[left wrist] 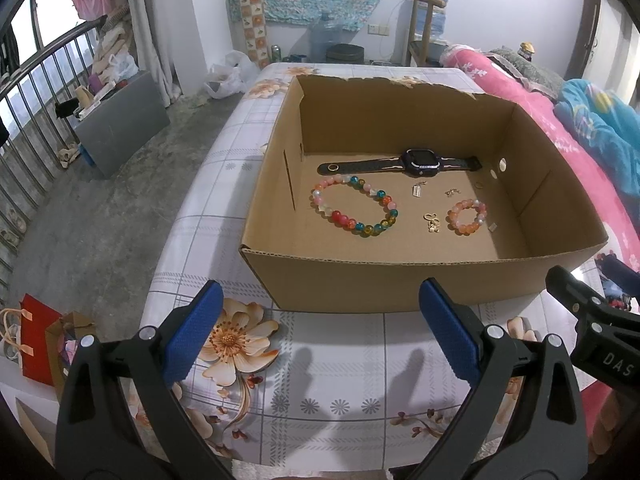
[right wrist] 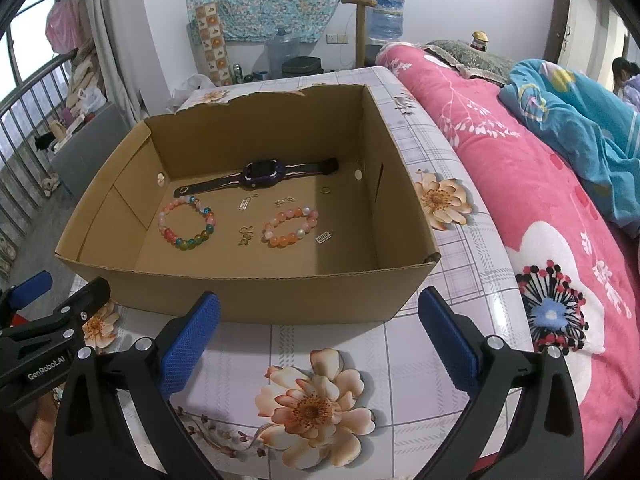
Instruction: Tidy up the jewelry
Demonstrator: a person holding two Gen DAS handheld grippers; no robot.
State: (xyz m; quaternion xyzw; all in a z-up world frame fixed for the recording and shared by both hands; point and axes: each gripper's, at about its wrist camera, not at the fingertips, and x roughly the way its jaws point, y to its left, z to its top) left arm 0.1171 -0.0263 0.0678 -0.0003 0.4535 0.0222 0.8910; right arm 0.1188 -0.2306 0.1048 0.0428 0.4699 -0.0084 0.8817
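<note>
An open cardboard box stands on the floral table. Inside lie a dark smartwatch, a multicoloured bead bracelet, a smaller pink-orange bead bracelet, a gold ring and several small gold charms. My left gripper is open and empty, just short of the box's near wall. My right gripper is open and empty, also in front of the box. Each gripper shows at the edge of the other's view.
The table has a floral plaid cloth. A bed with pink and blue quilts runs along its right side. To the left are the bare floor, a red gift bag and a railing.
</note>
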